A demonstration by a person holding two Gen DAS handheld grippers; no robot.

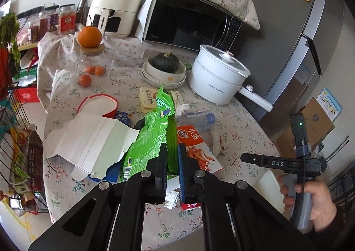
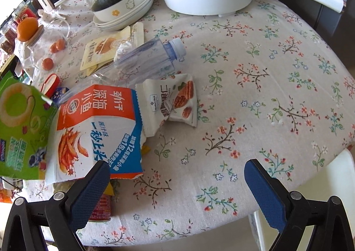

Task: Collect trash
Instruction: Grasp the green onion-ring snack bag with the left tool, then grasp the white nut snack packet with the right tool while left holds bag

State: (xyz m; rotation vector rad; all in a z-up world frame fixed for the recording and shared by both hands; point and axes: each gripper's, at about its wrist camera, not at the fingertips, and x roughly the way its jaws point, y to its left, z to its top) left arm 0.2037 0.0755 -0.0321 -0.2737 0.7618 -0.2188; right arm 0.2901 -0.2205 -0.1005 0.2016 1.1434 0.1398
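My left gripper [image 1: 172, 153] is shut on a green snack bag [image 1: 153, 135] and holds it upright above the trash pile; the bag also shows at the left of the right wrist view [image 2: 20, 126]. An orange-and-white fish snack bag [image 2: 95, 131], a small pecan packet [image 2: 175, 100], an empty plastic bottle [image 2: 146, 57] and a beige wrapper [image 2: 102, 51] lie on the flowered table [image 2: 255, 95]. My right gripper [image 2: 177, 173] is open and empty, low over the table's front edge, right of the fish snack bag.
A torn white carton [image 1: 88, 142] and a red-rimmed lid [image 1: 99, 104] lie left of the green bag. A white electric pot [image 1: 217, 75], a bowl with a squash [image 1: 164, 68], a jar with oranges [image 1: 91, 51], a microwave [image 1: 190, 20] stand behind. A wire basket [image 1: 20, 140] with wrappers hangs left.
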